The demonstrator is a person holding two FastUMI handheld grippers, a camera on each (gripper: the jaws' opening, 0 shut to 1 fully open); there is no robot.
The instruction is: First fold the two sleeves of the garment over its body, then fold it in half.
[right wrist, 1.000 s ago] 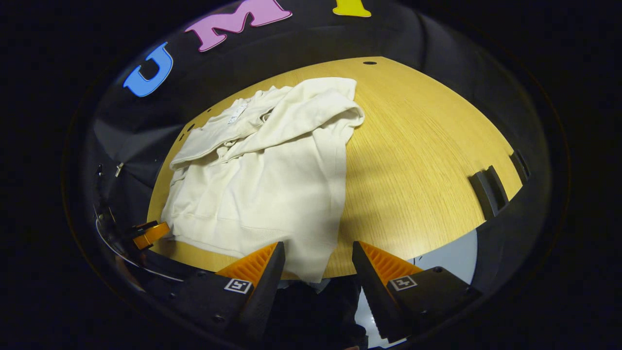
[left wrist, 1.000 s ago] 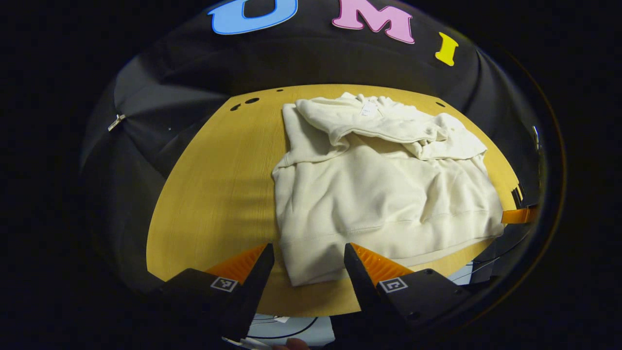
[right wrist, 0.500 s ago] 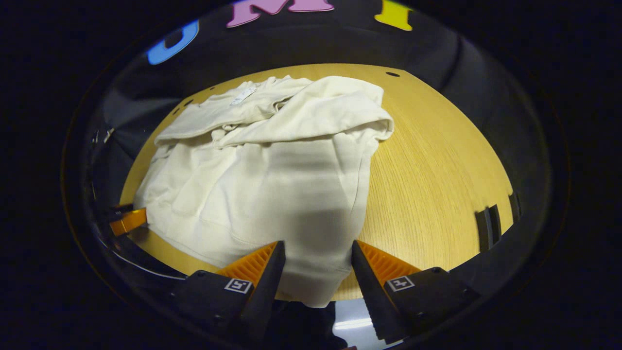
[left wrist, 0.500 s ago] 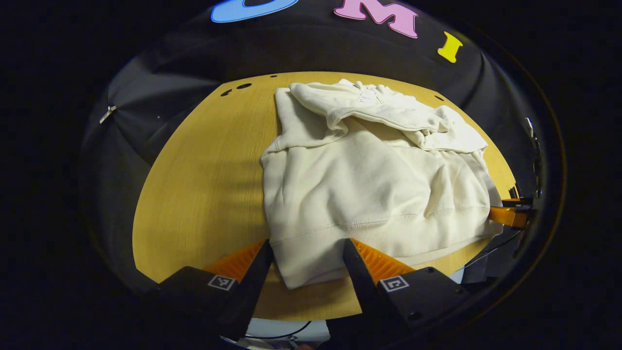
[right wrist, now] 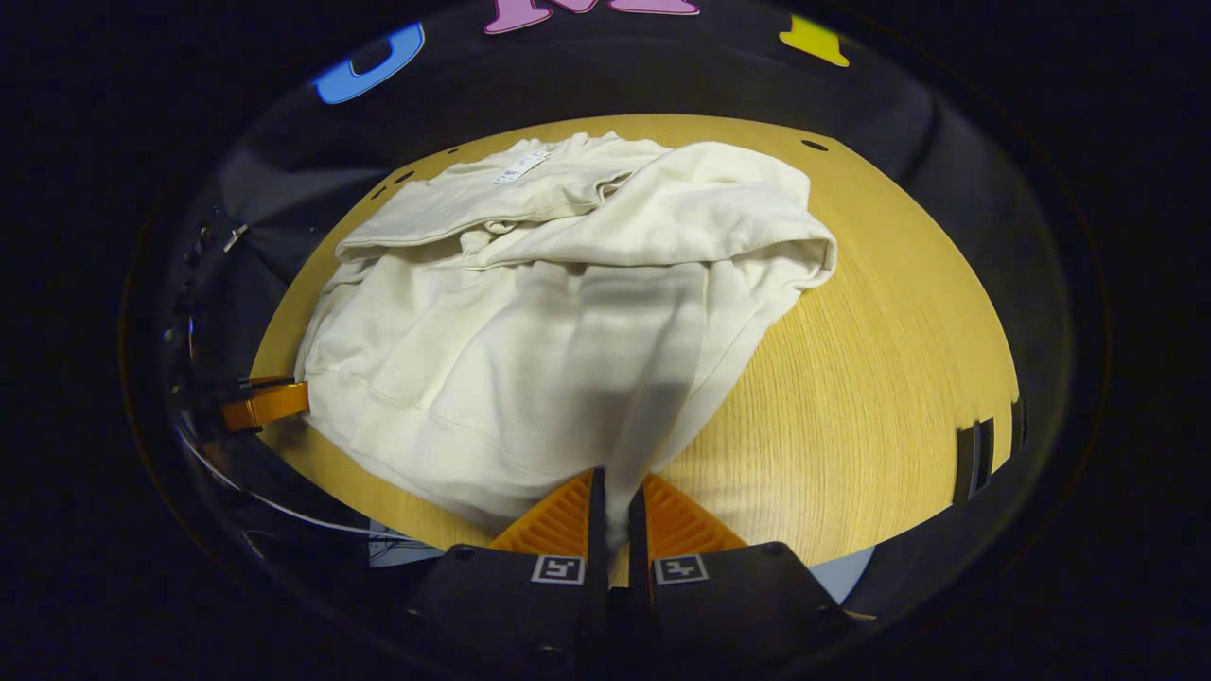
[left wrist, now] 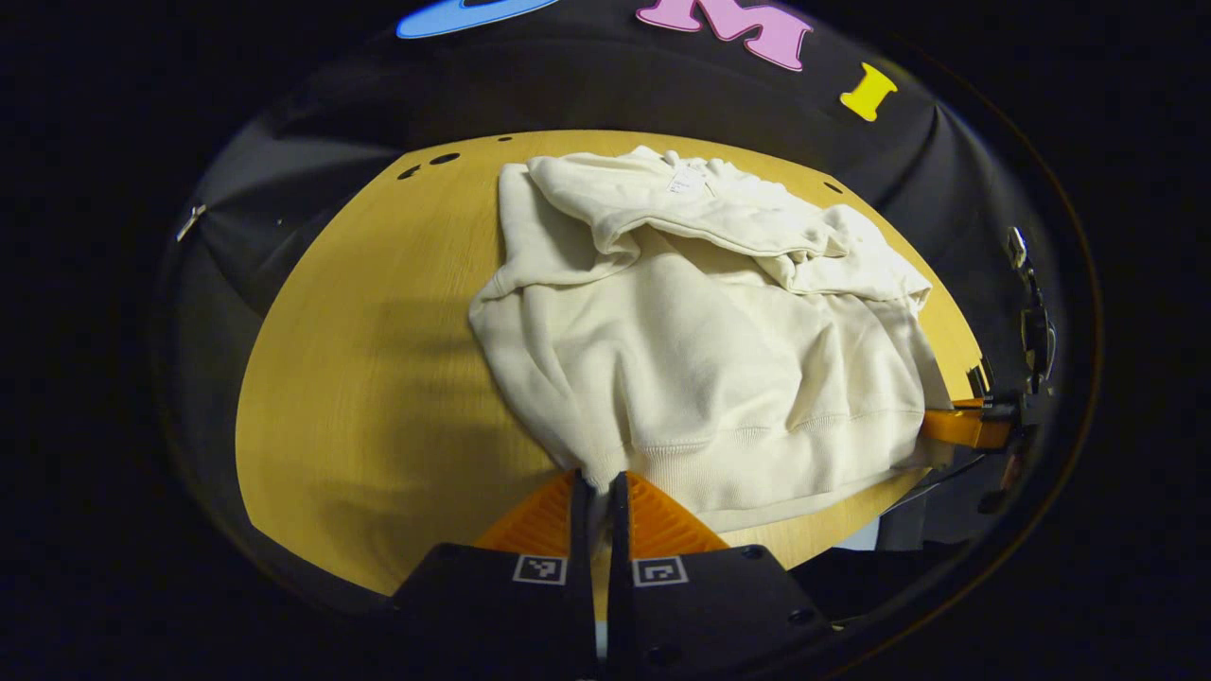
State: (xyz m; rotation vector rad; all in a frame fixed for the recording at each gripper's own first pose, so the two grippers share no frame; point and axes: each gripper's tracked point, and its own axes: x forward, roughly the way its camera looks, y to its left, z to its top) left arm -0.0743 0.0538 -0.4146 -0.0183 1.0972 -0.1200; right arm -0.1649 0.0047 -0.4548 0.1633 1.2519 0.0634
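Note:
A cream sweatshirt point(left wrist: 700, 350) lies flat on the wooden table point(left wrist: 359, 378), collar at the far side, both sleeves lying across its upper body. My left gripper point(left wrist: 598, 487) is shut on the hem's near left corner, and the cloth bunches up into its fingers. In the right gripper view the sweatshirt point(right wrist: 549, 350) spreads over the table point(right wrist: 870, 359), and my right gripper point(right wrist: 615, 492) is shut on the hem's other corner. Each view also catches the other gripper at the hem's far end: the right gripper point(left wrist: 937, 426) and the left gripper point(right wrist: 284, 400).
Small holes point(left wrist: 430, 163) mark the table's far edge. Black slots point(right wrist: 974, 459) sit at the table's right edge. A thin cable point(right wrist: 284, 511) runs below the front edge. Bare wood lies to the left and right of the sweatshirt.
Both grippers moved forward over the hem corners and went from open to shut on them. The hem is now pulled up slightly at both corners.

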